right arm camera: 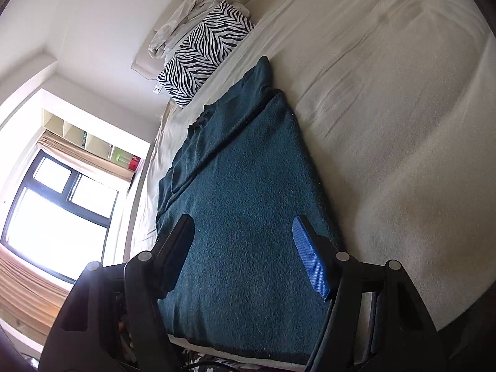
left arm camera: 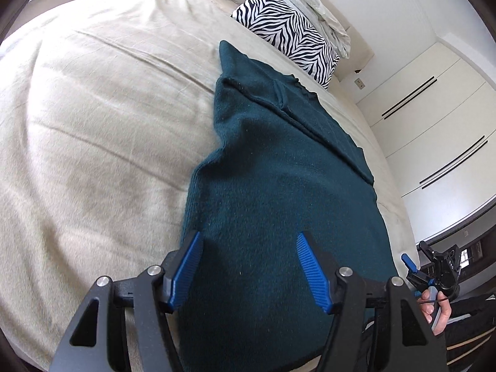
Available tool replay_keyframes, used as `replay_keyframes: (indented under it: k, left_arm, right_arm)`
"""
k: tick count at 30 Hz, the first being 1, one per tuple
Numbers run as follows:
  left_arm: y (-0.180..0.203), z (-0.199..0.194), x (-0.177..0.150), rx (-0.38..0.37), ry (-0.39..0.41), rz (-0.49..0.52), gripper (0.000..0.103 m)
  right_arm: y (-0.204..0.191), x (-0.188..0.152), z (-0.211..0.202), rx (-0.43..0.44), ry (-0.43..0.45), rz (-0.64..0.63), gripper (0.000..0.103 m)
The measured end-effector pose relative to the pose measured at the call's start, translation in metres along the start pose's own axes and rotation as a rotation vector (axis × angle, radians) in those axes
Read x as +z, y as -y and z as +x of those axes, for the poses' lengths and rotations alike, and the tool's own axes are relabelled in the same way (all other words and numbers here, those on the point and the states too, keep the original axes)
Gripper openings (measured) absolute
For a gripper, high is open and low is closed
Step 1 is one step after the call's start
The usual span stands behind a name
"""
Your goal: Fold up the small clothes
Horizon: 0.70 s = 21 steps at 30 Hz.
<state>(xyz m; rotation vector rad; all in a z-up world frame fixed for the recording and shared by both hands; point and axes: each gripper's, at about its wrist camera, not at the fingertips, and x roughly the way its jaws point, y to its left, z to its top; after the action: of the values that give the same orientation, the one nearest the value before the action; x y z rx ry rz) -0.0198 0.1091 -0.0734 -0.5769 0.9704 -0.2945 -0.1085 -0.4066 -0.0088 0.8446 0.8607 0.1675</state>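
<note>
Garment: dark teal knit sweater (left arm camera: 279, 186), lies flat on bed (left arm camera: 93, 108), lengthwise near bed's edge, far end toward zebra-print pillow (left arm camera: 288, 31).
Fold state: looks partly folded; one side flap w/ sleeve laid over the body along a long diagonal line, a pointed bit sticks out at the far end. Judged: long narrow shape, a cross fold prob. left to do.
Fabric: thick, fuzzy, soft knit; a few pale lint specks; near edge thick, looks like two layers (right wrist view).
Left gripper (left arm camera: 248, 266): jaws wide apart, nothing between the pads, over the near end of sweater, no contact I can see.
Right gripper (right arm camera: 245, 254): jaws wide too, empty, above near end of sweater; also seen small at the left view's lower right, in a hand (left arm camera: 434, 307).
Risk 1: grabbing only the top layer at the near hem, so the folded flap slides off & the fold opens. Cause: thick stacked layers, pads biting too shallow.
Risk 2: uneven lift betw. the two sides, skewed cross fold. Cause: grippers not set at matching corners.
Risk 3: sweater sits close to bed's edge, a pull toward the person could drag it off. Cause: knit slips on the smooth beige cover.
Risk 4: pads catch the cover w/ the knit.
Other: crumpled pale cloth (left arm camera: 313, 6) behind pillow, well apart.
</note>
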Motion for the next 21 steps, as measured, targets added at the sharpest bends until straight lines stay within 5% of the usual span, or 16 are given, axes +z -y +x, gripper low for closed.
replay_keyframes:
  k: [10, 21]
  left_arm:
    - [0.007, -0.017, -0.027, -0.022, -0.069, 0.024, 0.066]
    - [-0.002, -0.026, -0.044, -0.061, -0.126, 0.003, 0.066]
  right_arm:
    - [0.01, -0.027, -0.04, -0.149, -0.038, -0.049, 0.065]
    - [0.038, -0.045, -0.052, -0.134, -0.082, 0.006, 0.065]
